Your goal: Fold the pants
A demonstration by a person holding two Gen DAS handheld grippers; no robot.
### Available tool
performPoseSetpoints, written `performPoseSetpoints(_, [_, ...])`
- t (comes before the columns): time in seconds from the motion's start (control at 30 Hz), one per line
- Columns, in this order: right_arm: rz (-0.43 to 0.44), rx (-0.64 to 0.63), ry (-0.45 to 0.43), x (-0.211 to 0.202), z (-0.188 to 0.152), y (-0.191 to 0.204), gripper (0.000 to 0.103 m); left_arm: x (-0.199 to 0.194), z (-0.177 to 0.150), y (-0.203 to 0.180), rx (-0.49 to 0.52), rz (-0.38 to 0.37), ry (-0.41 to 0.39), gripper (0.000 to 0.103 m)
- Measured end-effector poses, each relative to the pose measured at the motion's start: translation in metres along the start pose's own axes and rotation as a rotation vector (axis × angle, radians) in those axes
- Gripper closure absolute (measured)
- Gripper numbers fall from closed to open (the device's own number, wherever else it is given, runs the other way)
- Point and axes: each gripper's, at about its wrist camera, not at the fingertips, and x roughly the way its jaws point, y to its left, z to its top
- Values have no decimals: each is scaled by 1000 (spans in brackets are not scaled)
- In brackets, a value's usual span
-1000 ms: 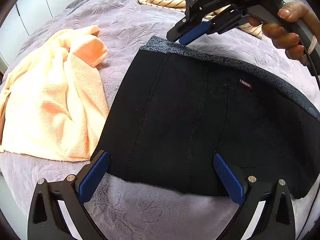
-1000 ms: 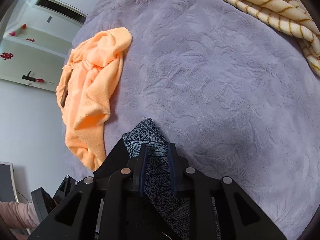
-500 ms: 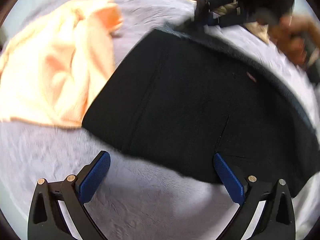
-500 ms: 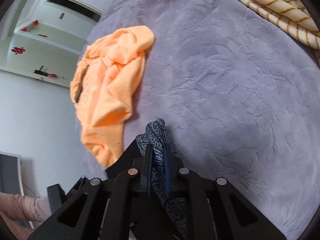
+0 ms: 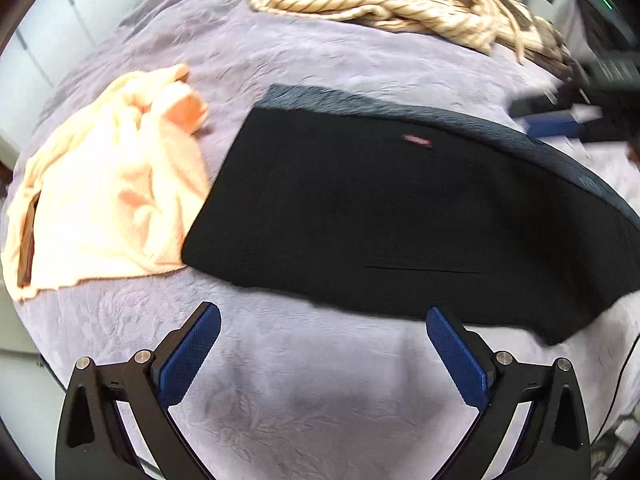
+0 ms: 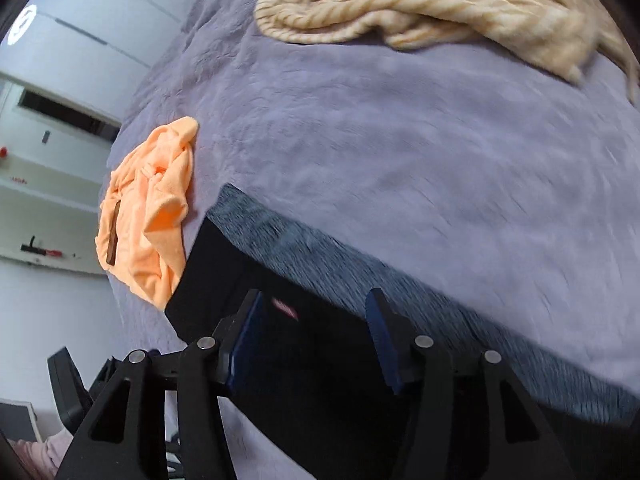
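Note:
The black pants (image 5: 380, 216) lie folded flat on the purple bedspread (image 5: 320, 380), with a patterned grey waistband (image 5: 400, 110) along the far edge and a small red label (image 5: 418, 140). My left gripper (image 5: 322, 344) is open and empty, just short of the pants' near edge. My right gripper (image 6: 316, 336) is open and empty above the pants (image 6: 260, 312), near the waistband (image 6: 340, 256) and label (image 6: 285, 307). It also shows blurred at the right edge of the left wrist view (image 5: 560, 124).
An orange towel (image 5: 108, 200) lies crumpled left of the pants, touching their left edge; it also shows in the right wrist view (image 6: 152, 208). A striped beige blanket (image 5: 400, 0) lies at the far side of the bed (image 6: 420, 4). White cabinets stand beyond the bed's left side.
My right gripper opened, let go of the waistband corner and drew back to the right. My left gripper pulled back from the pants' near edge. The pants now lie flat.

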Motion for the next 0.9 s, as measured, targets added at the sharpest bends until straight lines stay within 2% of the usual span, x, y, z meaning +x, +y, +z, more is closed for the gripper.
performPoseSetpoints(0.23, [-50, 372, -80, -91, -132, -120, 46, -15, 36, -116, 203, -58, -15, 0])
performPoseSetpoints(0.33, [-108, 530, -137, -130, -192, -173, 46, -15, 52, -170, 262, -111, -7, 0])
performPoseSetpoints(0.43, [-170, 724, -233, -174, -253, -233, 46, 0, 65, -227, 297, -130, 16, 0])
performPoseSetpoints(0.57, [-198, 985, -371, -216, -322, -305, 48, 26, 82, -288, 295, -100, 51, 0])
performPoseSetpoints(0.63, [-197, 1082, -429, -229, -346, -337, 55, 29, 87, -308, 276, -86, 61, 0])
performPoseSetpoints(0.7, [-173, 1139, -458, -233, -359, -364, 55, 28, 95, -320, 261, -93, 56, 0])
performPoseSetpoints(0.8, [-138, 1182, -472, -230, -363, -401, 58, 32, 105, -350, 286, -79, 37, 0])
performPoseSetpoints(0.87, [-99, 1187, -482, -226, -363, -417, 85, 38, 114, -373, 295, -70, 27, 0])
performPoseSetpoints(0.9, [-84, 1193, -486, -225, -363, -424, 86, 39, 112, -379, 294, -66, 23, 0])
